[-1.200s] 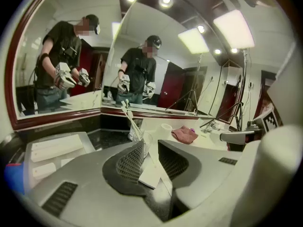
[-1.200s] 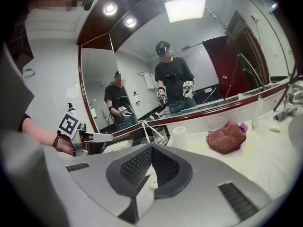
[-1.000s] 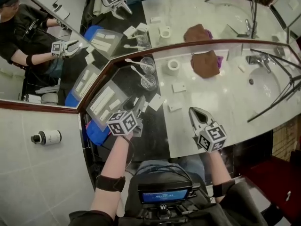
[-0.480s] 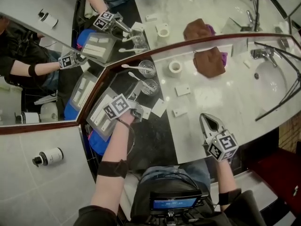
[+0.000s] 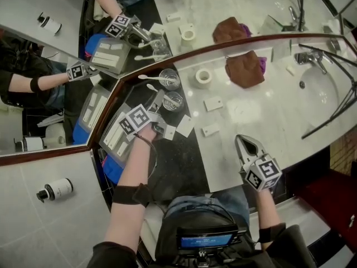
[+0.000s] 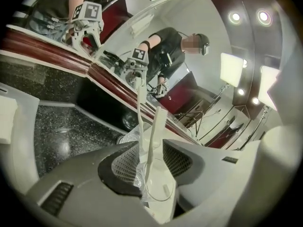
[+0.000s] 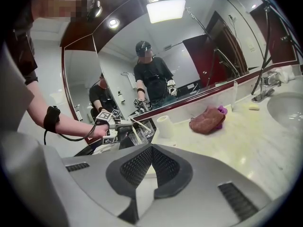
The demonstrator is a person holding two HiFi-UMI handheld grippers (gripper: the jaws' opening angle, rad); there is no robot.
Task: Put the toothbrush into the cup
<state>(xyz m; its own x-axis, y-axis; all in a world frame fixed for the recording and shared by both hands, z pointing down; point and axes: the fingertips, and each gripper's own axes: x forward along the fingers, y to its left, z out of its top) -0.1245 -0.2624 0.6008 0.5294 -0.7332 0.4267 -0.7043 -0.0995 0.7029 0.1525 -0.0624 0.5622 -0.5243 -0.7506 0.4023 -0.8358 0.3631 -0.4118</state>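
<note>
Toothbrush (image 6: 154,137) is already standing inside the clear cup (image 6: 162,187), at the dark left end of the counter (image 5: 184,166), close to its back edge under the mirror (image 5: 234,10). Left gripper (image 6: 151,143) is reaching around that cup; its jaws have just been closing and are pressing on its sides. A second cup (image 5: 170,80) is sitting just behind. Right gripper (image 7: 151,148) is hovering near the counter's front edge, jaws together and empty.

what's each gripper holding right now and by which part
Right gripper: shut, nothing held. Left gripper: jaws just closing round the wall of the clear plastic cup holding a white toothbrush; whether they press it cannot be told.
</note>
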